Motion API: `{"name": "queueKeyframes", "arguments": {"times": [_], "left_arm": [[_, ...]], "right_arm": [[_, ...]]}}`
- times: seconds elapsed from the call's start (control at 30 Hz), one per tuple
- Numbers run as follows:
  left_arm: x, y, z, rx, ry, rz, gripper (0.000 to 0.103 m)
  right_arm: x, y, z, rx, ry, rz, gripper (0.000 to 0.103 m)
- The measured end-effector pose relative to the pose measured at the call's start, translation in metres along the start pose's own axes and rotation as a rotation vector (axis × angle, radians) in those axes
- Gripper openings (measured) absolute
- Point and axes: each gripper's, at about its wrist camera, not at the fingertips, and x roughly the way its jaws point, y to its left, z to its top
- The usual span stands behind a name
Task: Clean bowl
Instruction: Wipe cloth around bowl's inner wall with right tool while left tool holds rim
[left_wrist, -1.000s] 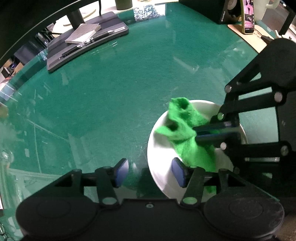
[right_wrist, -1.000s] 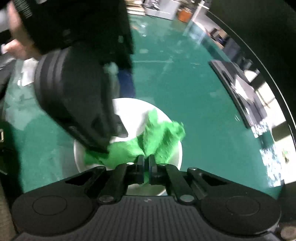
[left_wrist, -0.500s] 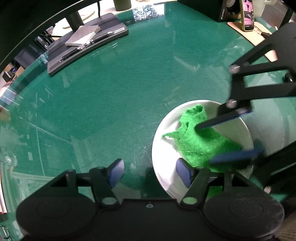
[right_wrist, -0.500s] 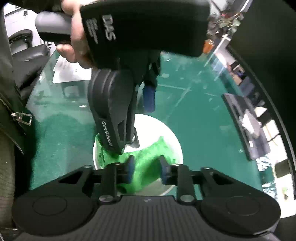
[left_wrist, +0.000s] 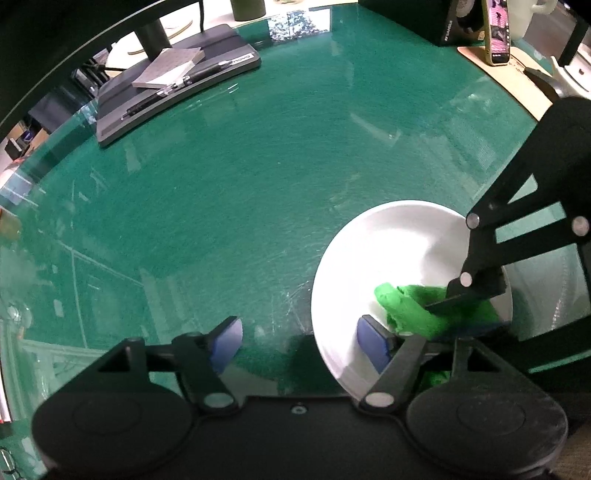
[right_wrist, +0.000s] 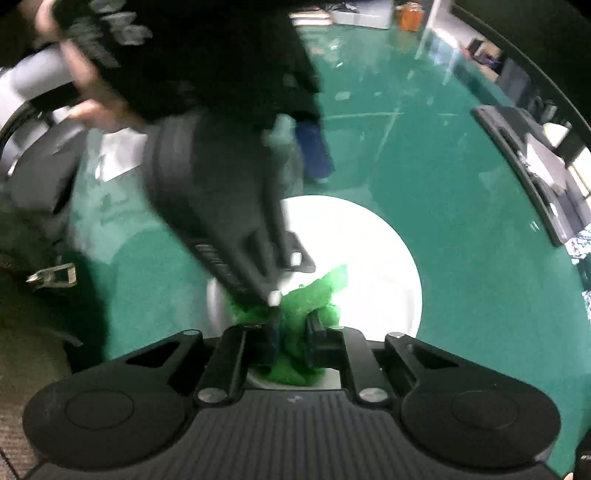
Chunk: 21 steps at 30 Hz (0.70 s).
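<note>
White bowl (left_wrist: 388, 240), plain, no pattern. Bright green cloth (left_wrist: 413, 310) bunched inside it. Worktop (left_wrist: 258, 184) dark green under glossy reflections. Left tool (left_wrist: 301, 341) black with blue pads; right tool (right_wrist: 291, 328) black. Grey tray (left_wrist: 170, 96) holds a grey checkered notepad (left_wrist: 170, 66) and black pen (left_wrist: 177, 86).

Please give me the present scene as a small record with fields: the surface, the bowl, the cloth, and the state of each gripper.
surface: green glass-topped table
bowl: round white bowl, standing on the table
cloth: bright green crumpled cloth, inside the bowl at its near side
left gripper: open, jaws straddle the bowl's rim, not pressing it
right gripper: jaws have just been closing, pinched on the cloth
</note>
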Motion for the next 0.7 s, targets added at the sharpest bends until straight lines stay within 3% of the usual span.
{"name": "queueKeyframes", "arguments": {"times": [0.07, 0.13, 0.2, 0.3, 0.4, 0.47, 0.53, 0.63, 0.7], "left_arm": [[-0.001, -0.002, 0.002, 0.008, -0.001, -0.021, 0.050], [-0.002, -0.006, 0.004, 0.019, -0.007, -0.034, 0.032], [-0.001, -0.010, 0.005, 0.030, -0.009, -0.041, 0.029], [-0.003, -0.011, 0.007, 0.036, -0.014, -0.054, 0.027], [-0.003, -0.001, 0.010, -0.011, -0.014, -0.104, 0.024], [-0.004, 0.003, 0.011, -0.037, -0.015, -0.123, 0.022], [-0.004, 0.007, 0.009, -0.072, -0.020, -0.146, 0.021], [-0.004, 0.013, 0.005, -0.133, -0.031, -0.180, 0.019], [-0.003, 0.019, 0.002, -0.190, -0.033, -0.220, 0.018]], "right_arm": [[0.005, 0.003, 0.007, -0.075, 0.017, -0.180, 0.013], [0.011, 0.006, 0.009, -0.089, -0.006, -0.239, 0.013], [0.016, 0.015, 0.009, -0.146, 0.011, -0.294, 0.013], [0.014, 0.012, 0.010, -0.093, 0.063, -0.211, 0.014], [0.004, 0.006, 0.007, -0.035, 0.055, -0.006, 0.014], [0.006, 0.005, 0.005, -0.025, 0.050, -0.036, 0.016], [0.012, 0.011, 0.003, -0.098, 0.013, -0.213, 0.016], [0.014, 0.014, 0.001, -0.099, -0.017, -0.267, 0.017], [0.013, 0.015, 0.003, -0.073, 0.018, -0.245, 0.018]]}}
